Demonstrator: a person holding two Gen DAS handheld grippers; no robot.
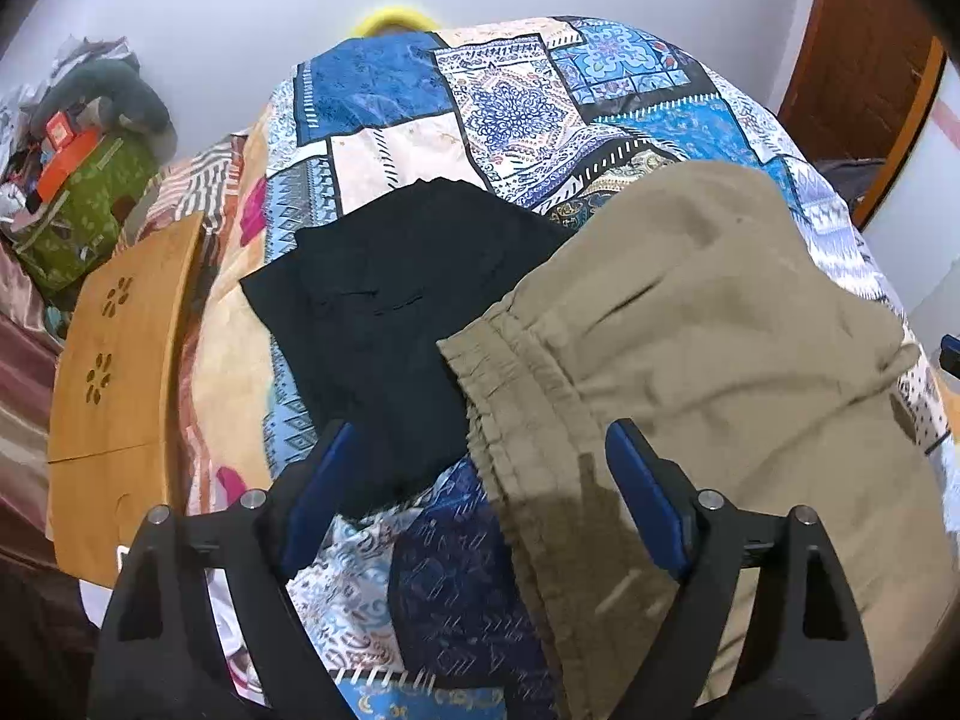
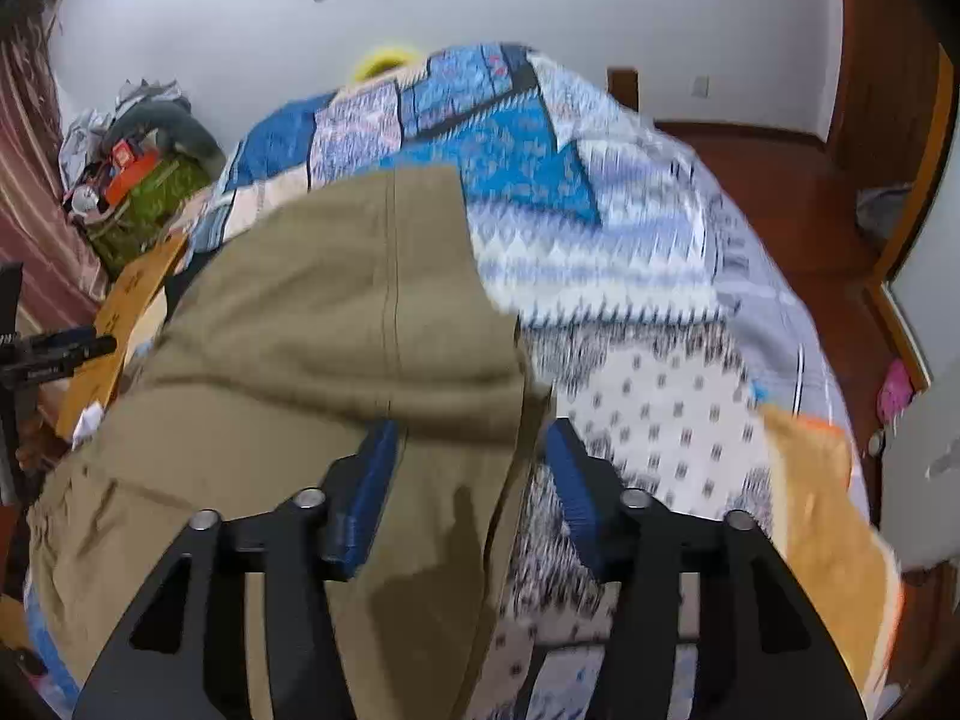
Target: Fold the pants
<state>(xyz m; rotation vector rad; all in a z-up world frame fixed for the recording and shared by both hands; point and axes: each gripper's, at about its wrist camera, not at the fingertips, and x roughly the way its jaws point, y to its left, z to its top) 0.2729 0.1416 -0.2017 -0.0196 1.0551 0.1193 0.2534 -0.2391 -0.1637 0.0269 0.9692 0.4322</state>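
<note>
The khaki pants (image 1: pixel 708 324) are spread on the patterned bedspread (image 1: pixel 510 102), just beside a black garment (image 1: pixel 384 324). The left gripper (image 1: pixel 477 441) is held released above the waistband. The right gripper (image 2: pixel 471 426) is also released, over the pants' edge.

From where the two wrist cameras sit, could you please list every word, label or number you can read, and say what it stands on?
None can be read.
Orange box on the clutter pile: a white mark, too small to read.
Black device at the right view's left edge: faint lettering, blurred.
Khaki pants, black garment, patchwork bedspread: no text.
</note>
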